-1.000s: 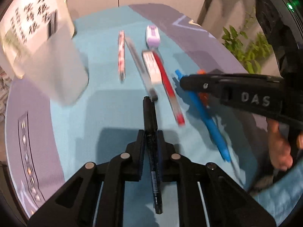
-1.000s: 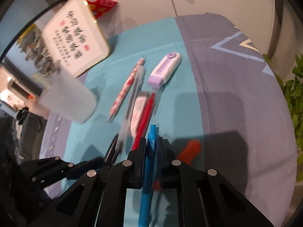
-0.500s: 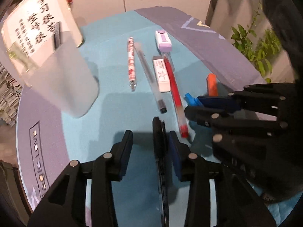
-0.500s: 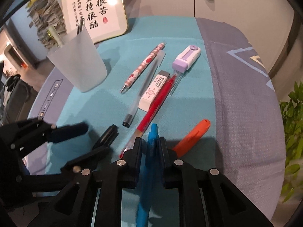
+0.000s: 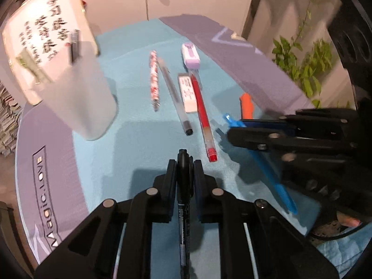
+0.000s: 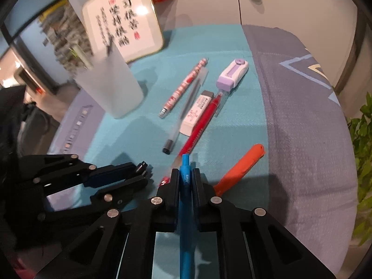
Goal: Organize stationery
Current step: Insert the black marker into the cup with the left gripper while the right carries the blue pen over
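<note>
On the desk [image 6: 302, 139], the cup [image 6: 111, 88] stands far left, before the framed sign [image 6: 123, 21]. Right of it lie two pens [image 6: 183, 86], then the eraser [image 6: 197, 114], with the correction tape [image 6: 232, 74] farther back.

Teal-and-purple cloth-covered table [image 6: 302, 121], frosted cup [image 6: 111, 88], patterned pen [image 6: 183, 87], clear pen [image 6: 183, 114], eraser [image 6: 197, 112], red pen [image 6: 200, 125], orange marker [image 6: 241, 167]

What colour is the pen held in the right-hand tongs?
Bright blue. The pen sits clamped between the right tongs, and shows best in the right wrist view.
</note>
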A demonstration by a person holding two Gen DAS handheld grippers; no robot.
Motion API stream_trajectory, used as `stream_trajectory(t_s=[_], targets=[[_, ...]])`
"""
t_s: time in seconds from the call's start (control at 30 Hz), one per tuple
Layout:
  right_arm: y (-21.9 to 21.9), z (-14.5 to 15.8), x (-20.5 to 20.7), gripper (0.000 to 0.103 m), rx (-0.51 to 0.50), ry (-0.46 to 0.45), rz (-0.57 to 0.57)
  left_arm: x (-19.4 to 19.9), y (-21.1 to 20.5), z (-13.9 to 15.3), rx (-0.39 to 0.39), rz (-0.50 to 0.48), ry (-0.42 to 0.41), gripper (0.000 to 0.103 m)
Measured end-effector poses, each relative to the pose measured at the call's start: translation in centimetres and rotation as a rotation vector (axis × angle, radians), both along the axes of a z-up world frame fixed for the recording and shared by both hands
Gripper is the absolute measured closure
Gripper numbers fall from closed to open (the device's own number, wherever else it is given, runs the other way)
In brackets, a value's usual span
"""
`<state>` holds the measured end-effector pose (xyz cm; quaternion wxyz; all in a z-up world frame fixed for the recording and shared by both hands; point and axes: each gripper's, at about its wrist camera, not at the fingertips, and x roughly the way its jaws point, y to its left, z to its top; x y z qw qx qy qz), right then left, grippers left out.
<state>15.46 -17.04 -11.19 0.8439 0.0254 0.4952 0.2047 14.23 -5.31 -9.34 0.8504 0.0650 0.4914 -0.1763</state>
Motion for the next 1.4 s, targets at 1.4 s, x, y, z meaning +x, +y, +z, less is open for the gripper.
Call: stream_trajectory(t_s=[1.4], targets=[[4.3, 11.7, -2.7, 0.092, 0.133, -0.416, 0.003, -0.6, 8.9, 16.3, -0.123, 0.306, -0.557, 0.092]])
